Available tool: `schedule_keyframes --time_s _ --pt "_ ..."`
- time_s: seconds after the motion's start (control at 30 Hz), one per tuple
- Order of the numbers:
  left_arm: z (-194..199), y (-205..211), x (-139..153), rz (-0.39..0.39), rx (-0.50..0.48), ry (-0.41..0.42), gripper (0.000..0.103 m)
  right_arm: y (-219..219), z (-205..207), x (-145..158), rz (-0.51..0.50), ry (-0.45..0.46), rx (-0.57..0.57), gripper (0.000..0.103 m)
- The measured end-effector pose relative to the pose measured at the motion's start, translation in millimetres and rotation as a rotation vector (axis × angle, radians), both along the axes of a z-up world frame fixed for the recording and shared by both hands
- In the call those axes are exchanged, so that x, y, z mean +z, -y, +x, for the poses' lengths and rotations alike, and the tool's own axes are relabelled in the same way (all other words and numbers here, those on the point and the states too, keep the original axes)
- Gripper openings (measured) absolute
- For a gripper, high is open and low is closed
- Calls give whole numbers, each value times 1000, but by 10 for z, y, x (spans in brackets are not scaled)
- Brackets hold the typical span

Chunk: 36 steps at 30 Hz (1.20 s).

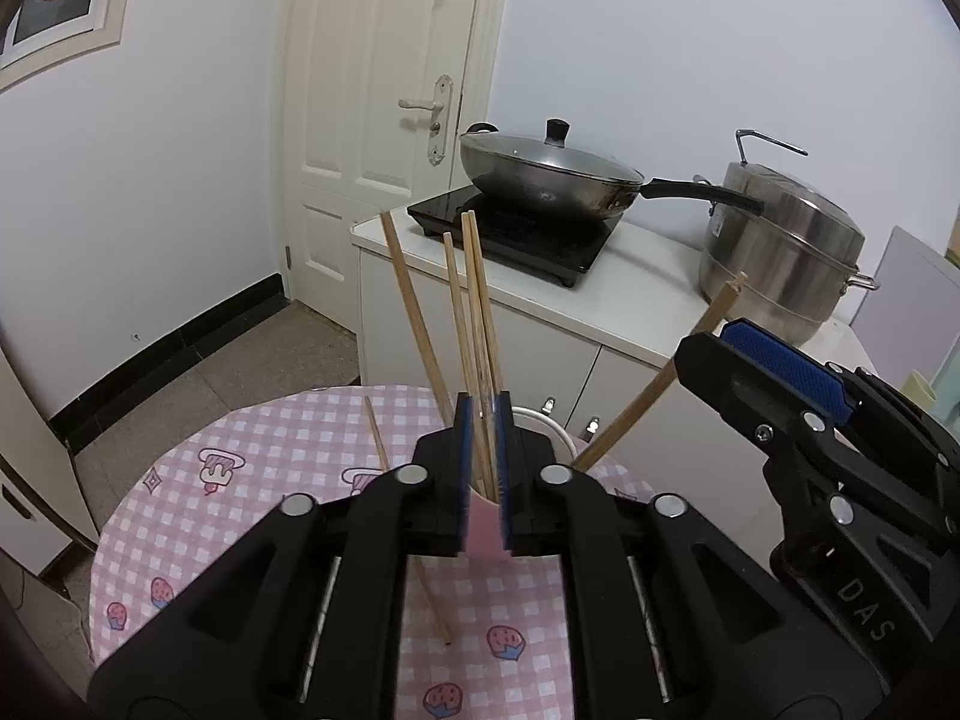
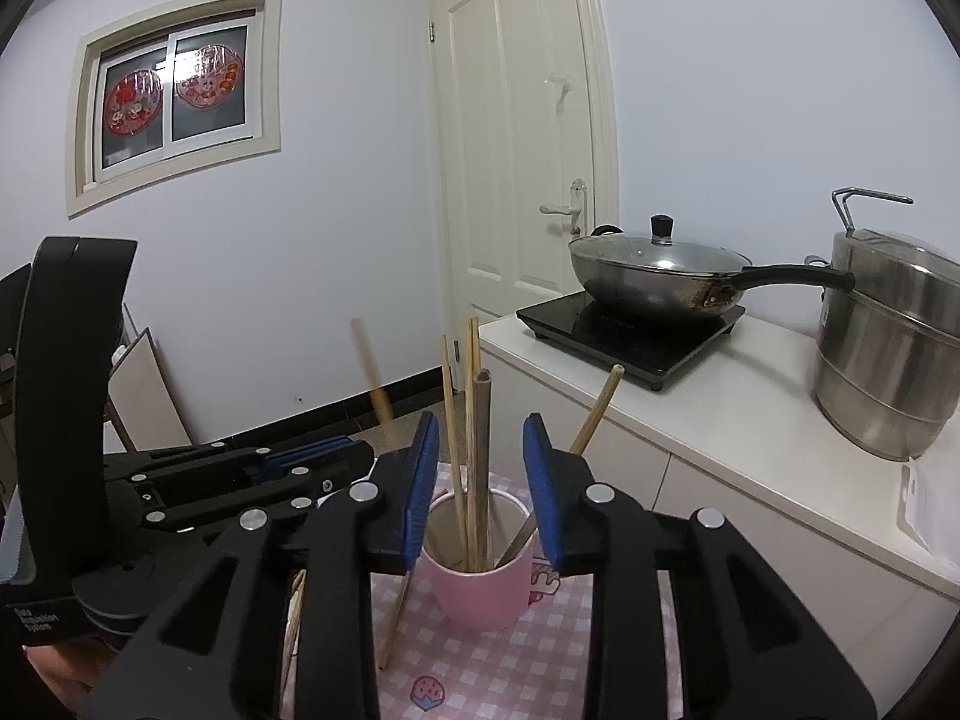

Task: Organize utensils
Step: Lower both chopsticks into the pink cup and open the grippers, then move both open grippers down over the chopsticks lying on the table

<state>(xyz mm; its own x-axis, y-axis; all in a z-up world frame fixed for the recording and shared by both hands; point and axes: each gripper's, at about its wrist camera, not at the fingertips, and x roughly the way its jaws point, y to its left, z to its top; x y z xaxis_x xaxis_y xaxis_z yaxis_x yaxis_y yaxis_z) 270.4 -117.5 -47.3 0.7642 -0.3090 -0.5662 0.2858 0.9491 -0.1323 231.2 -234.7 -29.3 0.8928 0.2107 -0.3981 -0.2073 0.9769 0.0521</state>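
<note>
On the checked tablecloth [image 2: 480,660], chopsticks [image 2: 474,450] stand between the right claw [image 2: 480,480].

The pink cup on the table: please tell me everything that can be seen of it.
The pink cup stands upright on the pink checked tablecloth. It looks ceramic, glossy pink outside and pale inside, with a white rim. No handle shows. Several wooden chopsticks stand in it, leaning different ways against the rim. The jaws of the right gripper stand open, one on each side above its rim, not touching it.
</note>
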Motion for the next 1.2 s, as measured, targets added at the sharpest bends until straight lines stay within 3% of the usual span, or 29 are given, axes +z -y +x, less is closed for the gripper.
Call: schedule_keyframes --time_s 0.03,0.1,0.33,0.5,0.8,1.03,1.2 --pt "-20 -14 8 -3 6 5 41 6 -15 7 2 1 -3 28" --pt "-85 -100 51 -27 34 32 57 39 -56 33 15 5 -7 29" --pt "-285 -224 147 9 48 57 58 60 -234 106 26 15 -10 31" --pt "-439 -429 121 30 55 29 59 -34 -377 115 20 12 17 32" --pt "-500 -1043 -321 60 89 -171 60 -430 -484 -104 -21 -59 104 32" --pt "-405 -1461 -840 40 122 -337 59 -788 -368 -493 -56 -204 185 35" --pt "-387 -1505 -1163 55 111 -411 59 -950 -252 -791 -69 -313 218 37"
